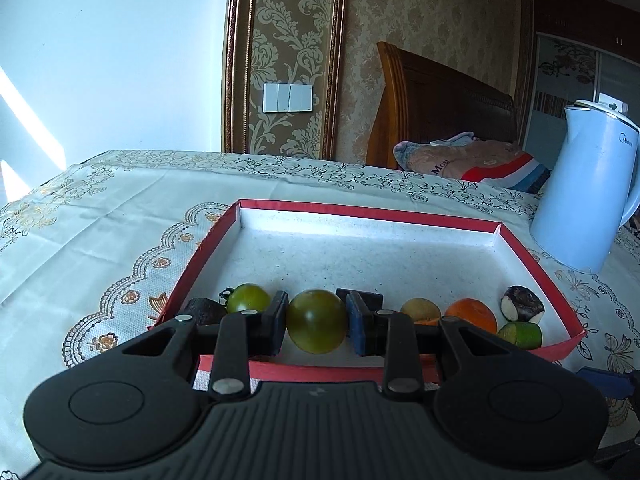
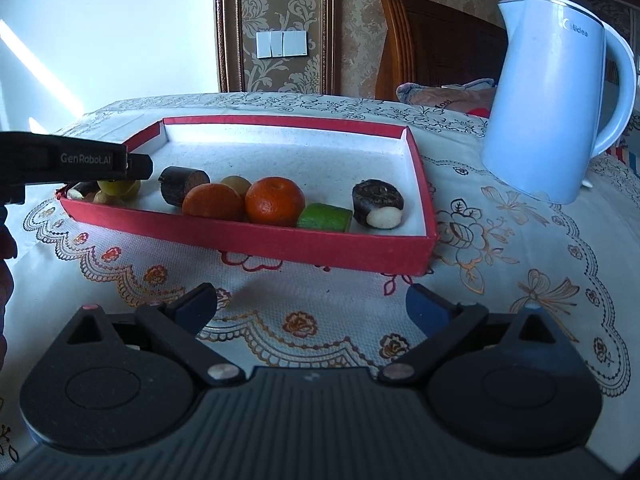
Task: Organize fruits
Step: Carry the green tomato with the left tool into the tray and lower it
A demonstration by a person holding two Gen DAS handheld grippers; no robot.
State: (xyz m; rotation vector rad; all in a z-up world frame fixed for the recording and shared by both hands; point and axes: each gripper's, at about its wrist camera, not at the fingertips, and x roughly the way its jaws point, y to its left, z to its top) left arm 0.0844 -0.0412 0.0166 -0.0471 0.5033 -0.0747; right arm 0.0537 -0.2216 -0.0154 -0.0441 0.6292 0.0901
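Left gripper [image 1: 316, 322]: black ribbed body, silver pivot screws, blue finger pads [image 1: 357, 318]. Right gripper [image 2: 312, 304]: same build. "GenRobot.AI" printed white.

In the right wrist view, the far half of the red tray [image 2: 248, 242] is bare white floor, open across the upper middle of the frame. Its near half is crowded: a row of fruit runs along the front wall, from the dark cylinder [image 2: 182, 186] past two oranges [image 2: 274, 201] to the green piece [image 2: 325, 217] and the dark-skinned chunk [image 2: 378, 202] at right. The left tongs [image 2: 116, 178] block the tray's left end. The blue kettle [image 2: 548, 96] stands at upper right, apart from the tray, leaving a strip of bare worktop [image 2: 460, 184] between. Cloth below the tray, centre frame, lies open before the right tongs [image 2: 312, 306].
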